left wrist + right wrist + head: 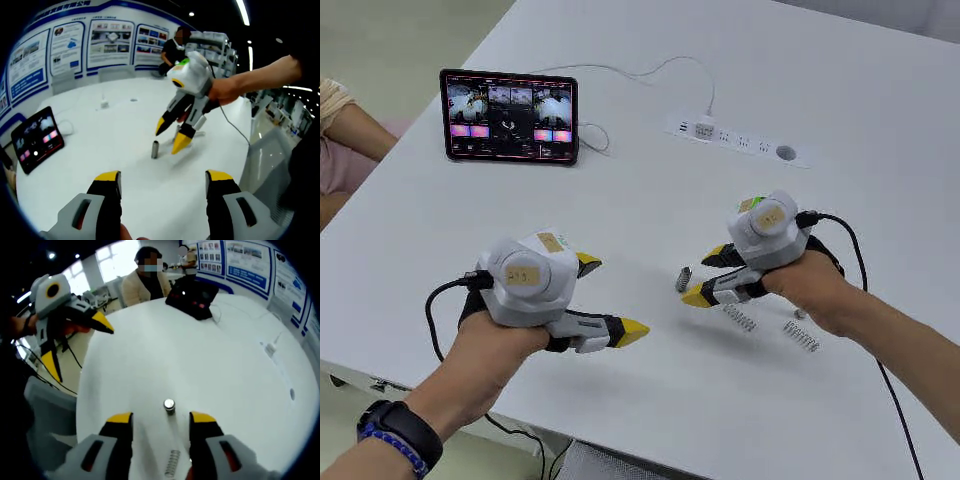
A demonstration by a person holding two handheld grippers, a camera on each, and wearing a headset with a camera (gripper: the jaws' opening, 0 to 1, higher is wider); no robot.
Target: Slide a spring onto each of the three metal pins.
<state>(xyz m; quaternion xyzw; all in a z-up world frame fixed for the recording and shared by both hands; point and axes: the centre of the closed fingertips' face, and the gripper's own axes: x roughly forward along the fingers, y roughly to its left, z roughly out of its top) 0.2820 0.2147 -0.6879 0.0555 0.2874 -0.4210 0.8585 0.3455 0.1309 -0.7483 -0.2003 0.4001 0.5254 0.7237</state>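
Ceiling strips [243,12] light my white table [650,200] brightly; shadows are soft, and my gripper views bend and blur toward their edges.

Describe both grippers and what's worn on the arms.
The left gripper and right gripper: rounded light-grey housings with tan stickers, black jaws tipped yellow, each trailing a black cable. The right one has a green patch on top. Bare forearms; a black watch with a blue beaded band on the left wrist.

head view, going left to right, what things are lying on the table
tablet → metal pin → spring → second spring
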